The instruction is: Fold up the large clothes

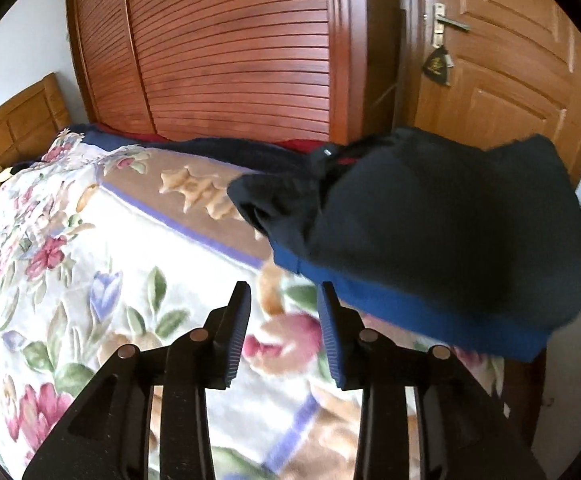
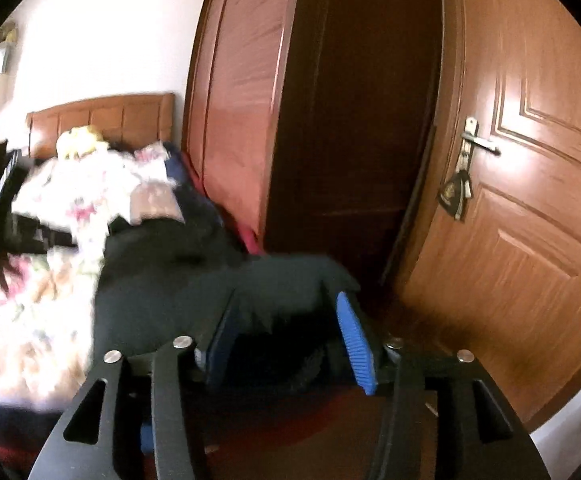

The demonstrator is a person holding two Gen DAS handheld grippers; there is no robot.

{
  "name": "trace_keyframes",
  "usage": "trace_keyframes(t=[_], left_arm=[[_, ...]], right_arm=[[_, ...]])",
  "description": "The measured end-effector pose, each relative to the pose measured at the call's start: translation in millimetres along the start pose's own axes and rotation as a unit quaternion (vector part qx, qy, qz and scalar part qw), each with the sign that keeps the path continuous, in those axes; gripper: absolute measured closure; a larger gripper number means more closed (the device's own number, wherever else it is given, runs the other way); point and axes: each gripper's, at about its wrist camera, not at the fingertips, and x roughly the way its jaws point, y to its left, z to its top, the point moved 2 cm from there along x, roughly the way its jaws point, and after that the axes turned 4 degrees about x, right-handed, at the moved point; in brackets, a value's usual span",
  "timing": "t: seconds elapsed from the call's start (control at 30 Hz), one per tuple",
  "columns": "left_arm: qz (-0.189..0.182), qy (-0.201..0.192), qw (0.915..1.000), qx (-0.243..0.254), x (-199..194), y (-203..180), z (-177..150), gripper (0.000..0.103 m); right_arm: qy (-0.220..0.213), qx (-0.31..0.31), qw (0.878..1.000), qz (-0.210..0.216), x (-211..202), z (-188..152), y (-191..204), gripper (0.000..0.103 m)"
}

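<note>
While your left gripper hangs low over the bed with its fingers parted and nothing between them, only the flowered blanket shows through the gap, so that hand is free. Just beyond its right finger lies the dark navy garment, bunched in a thick mound near the bed's edge, with a brighter blue hem band along the near side. From your right gripper the view is blurred, but its blue-padded fingers stand well apart with the same dark garment lying between and ahead of them; the pads do not look to be pressing on it, so read that hand as released too. Judging by the way it slumps, the cloth is soft, limp and fairly bulky, likely a fleece or sweatshirt weight: it will sag and drag rather than hold a shape, and a pinch in the middle of a panel would gather several layers. The hem band looks like your firmest, easiest edge to find, so take it near its two ends, one hand each. Farther back stand the slatted wardrobe and the wooden door.
</note>
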Motion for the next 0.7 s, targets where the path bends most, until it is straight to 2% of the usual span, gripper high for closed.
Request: trace_keyframes(t=[0.2,0.43,0.6,0.7], left_arm=[[-0.032,-0.012,0.9994,-0.007,-22,-9,-33,0.067],[-0.04,-0.029,0.9988,-0.005,-52,-13,-58,0.067],[-0.044,-0.036,0.9983,-0.011,-69,-10,-69,0.067],[-0.033,-0.039,0.9985,-0.023,-80,-5,-77,0.067]], right_arm=[[0.055,0.001,0.998,0.01,44,0,14,0.047],[0.133,0.036,0.99,-0.005,104,-9,-10,0.047],[0.143,0.043,0.989,-0.012,112,-5,-10,0.047],[0.144,0.046,0.988,-0.024,117,-1,-2,0.047]])
